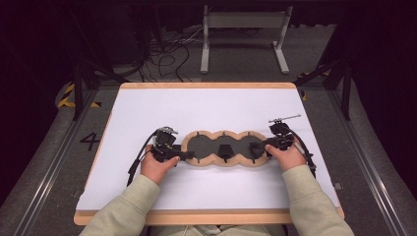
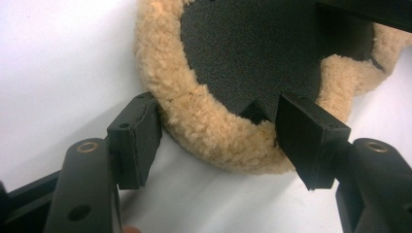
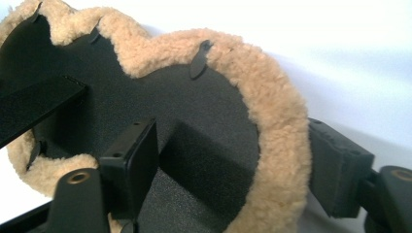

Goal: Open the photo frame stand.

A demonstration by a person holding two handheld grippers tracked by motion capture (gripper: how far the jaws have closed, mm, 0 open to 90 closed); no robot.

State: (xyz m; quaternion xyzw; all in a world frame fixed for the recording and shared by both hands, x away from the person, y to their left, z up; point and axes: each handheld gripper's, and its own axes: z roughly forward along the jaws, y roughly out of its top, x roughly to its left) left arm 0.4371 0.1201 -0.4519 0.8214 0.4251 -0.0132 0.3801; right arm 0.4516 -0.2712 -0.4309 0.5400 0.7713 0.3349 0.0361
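A three-lobed pad (image 1: 209, 145) with a black felt face and a tan fleece rim lies flat on the white table, a little nearer than its middle. Black flaps (image 1: 224, 151) stand up from its face. My left gripper (image 1: 189, 155) is at the pad's left end, open. Its jaws straddle the fleece rim (image 2: 214, 131), one pad (image 2: 136, 141) outside on the table and the other (image 2: 311, 141) over the black face. My right gripper (image 1: 260, 146) is at the right end, also open. One finger (image 3: 131, 160) rests on the black face and the other (image 3: 335, 165) stands outside the fleece rim (image 3: 282, 136).
The white tabletop (image 1: 196, 108) has a wooden edge (image 1: 206, 216) along the near side. Beyond the far edge stand a grey metal frame (image 1: 243, 29) and loose cables (image 1: 167, 54) on the floor. Dark stands flank the table on both sides.
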